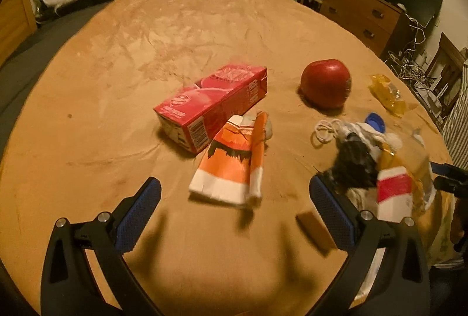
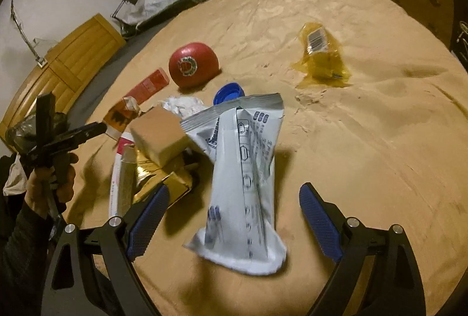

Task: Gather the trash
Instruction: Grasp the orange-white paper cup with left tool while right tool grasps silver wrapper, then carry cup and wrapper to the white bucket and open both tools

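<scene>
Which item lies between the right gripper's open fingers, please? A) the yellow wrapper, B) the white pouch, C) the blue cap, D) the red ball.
B: the white pouch lies on the table between the right gripper's spread fingers, untouched; the other three items sit farther away.

The right gripper (image 2: 234,224) stands wide open over a tan table (image 2: 365,140), its 2 blue-padded fingers (image 2: 147,224) flanking a crumpled white pouch (image 2: 242,193) without touching it. Left of the pouch lie a brown box (image 2: 159,134) and gold wrapper (image 2: 163,184). Beyond sit a red apple (image 2: 193,64), blue cap (image 2: 228,92) and yellow wrapper (image 2: 321,55).
</scene>
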